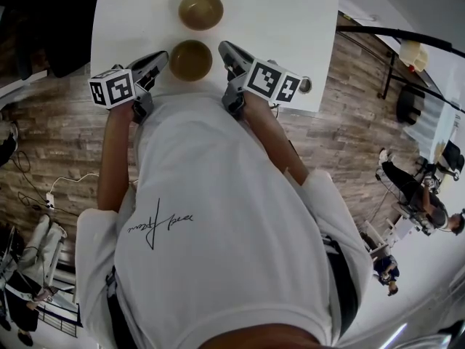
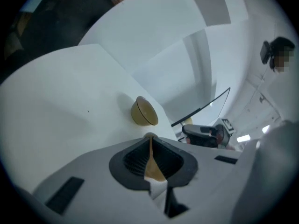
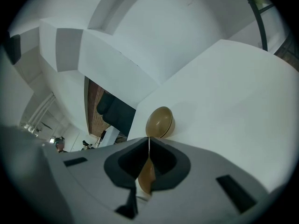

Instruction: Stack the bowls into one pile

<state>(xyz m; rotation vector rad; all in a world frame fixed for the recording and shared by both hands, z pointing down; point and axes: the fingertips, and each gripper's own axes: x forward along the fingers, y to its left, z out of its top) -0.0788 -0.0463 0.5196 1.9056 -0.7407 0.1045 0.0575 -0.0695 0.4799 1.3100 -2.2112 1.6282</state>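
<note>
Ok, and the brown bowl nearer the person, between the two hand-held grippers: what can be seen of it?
This small round brown bowl looks smooth and slightly glossy. It is upright, mouth up, near the white table's front edge, apart from the second brown bowl beyond it. The left hand-held gripper pinches its rim on one side, the right hand-held gripper on the opposite side. Whether it rests on the table or is lifted cannot be told.

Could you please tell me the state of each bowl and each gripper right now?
Nearer brown round bowl: upright, empty, unstacked, rim pinched from both sides.
Farther brown round bowl: upright on the white table, empty, untouched.
Left gripper: fingers shut on the nearer bowl's rim.
Right gripper: fingers shut on the nearer bowl's rim.
</note>
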